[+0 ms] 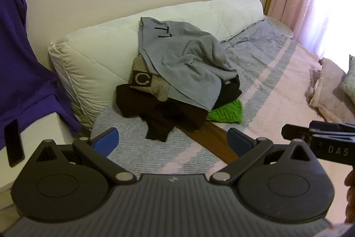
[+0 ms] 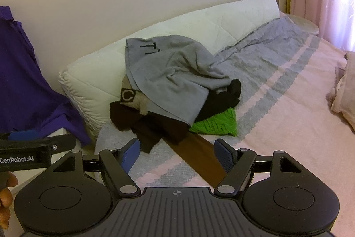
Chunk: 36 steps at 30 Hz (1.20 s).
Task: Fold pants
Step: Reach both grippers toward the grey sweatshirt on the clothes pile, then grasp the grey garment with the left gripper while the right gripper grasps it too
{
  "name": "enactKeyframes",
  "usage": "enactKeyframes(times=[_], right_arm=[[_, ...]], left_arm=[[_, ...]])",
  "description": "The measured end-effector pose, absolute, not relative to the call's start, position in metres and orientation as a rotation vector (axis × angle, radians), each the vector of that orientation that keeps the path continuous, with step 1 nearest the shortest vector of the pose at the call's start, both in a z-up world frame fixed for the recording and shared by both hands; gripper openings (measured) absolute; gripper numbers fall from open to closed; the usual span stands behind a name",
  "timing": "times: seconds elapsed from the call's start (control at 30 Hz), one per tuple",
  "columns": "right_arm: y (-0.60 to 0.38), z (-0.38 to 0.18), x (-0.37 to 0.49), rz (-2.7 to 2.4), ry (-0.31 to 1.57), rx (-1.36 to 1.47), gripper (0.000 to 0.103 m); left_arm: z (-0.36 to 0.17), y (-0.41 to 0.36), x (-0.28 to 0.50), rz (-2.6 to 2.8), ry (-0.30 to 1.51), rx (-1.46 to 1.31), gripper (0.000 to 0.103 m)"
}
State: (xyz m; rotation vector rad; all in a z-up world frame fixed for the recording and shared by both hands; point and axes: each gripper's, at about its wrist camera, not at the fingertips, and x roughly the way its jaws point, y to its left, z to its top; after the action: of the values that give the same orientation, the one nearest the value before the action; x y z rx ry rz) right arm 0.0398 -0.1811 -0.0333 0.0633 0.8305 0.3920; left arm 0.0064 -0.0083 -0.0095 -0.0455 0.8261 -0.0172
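Clearly the work has not begun: a heap of clothes (image 2: 175,90) sits on the bed (image 2: 288,103), its far side leaning on the white bolster (image 2: 199,21), and nothing is laid out flat. Which piece is the pants cannot be told for sure. A grey garment (image 2: 168,72) tops the heap, a dark brown garment (image 2: 150,126) spreads under it on the near side, and a long brown strip (image 2: 206,157) runs out from beneath the heap toward the cameras; it could be a leg, but that is a guess. A green knit (image 2: 215,123) pokes out at the heap's near right edge.

Both tools hover short of the heap, empty. The left gripper (image 1: 172,140) has its jaws spread wide, and so does the right gripper (image 2: 176,153), which frames the brown strip without touching it.

To do this step well, I would single out one garment first: pinch only the top layer at a free edge or at the waistband, lift slowly so the others slide off, and carry it to the bare pink part of the bed, well right of the heap. Grabbing deep into the heap risks dragging several pieces together.
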Motion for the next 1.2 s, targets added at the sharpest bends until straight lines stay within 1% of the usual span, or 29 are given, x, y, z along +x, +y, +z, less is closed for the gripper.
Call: enactKeyframes(times=[0.37, 0.57, 0.73, 0.9, 1.1, 1.13, 1.2], right_arm=[[-0.222, -0.045, 0.068, 0.411, 0.857, 0.035, 0.071], [-0.238, -0.055, 0.108, 0.409, 0.850, 0.029, 0.071], [-0.230, -0.067, 0.159, 0.425, 0.844, 0.016, 0.071], [-0.209, -0.083, 0.234, 0.450, 0.815, -0.022, 0.071], [-0.171, -0.131, 0.340, 0.467, 0.841, -0.080, 0.071], [-0.162, -0.148, 0.371, 0.473, 0.849, -0.093, 0.071], [-0.157, -0.155, 0.386, 0.477, 0.848, -0.099, 0.071]], left_arm=[[-0.017, -0.036, 0.027, 0.007, 0.847, 0.007, 0.102], [-0.015, -0.031, 0.072, -0.003, 0.823, 0.093, 0.102], [-0.025, -0.024, 0.149, -0.076, 0.820, 0.252, 0.102], [-0.052, -0.019, 0.259, -0.193, 0.783, 0.372, 0.102], [-0.100, -0.007, 0.380, -0.236, 0.729, 0.520, 0.101], [-0.104, -0.001, 0.398, -0.222, 0.720, 0.534, 0.101], [-0.111, 0.010, 0.425, -0.191, 0.701, 0.565, 0.100]])
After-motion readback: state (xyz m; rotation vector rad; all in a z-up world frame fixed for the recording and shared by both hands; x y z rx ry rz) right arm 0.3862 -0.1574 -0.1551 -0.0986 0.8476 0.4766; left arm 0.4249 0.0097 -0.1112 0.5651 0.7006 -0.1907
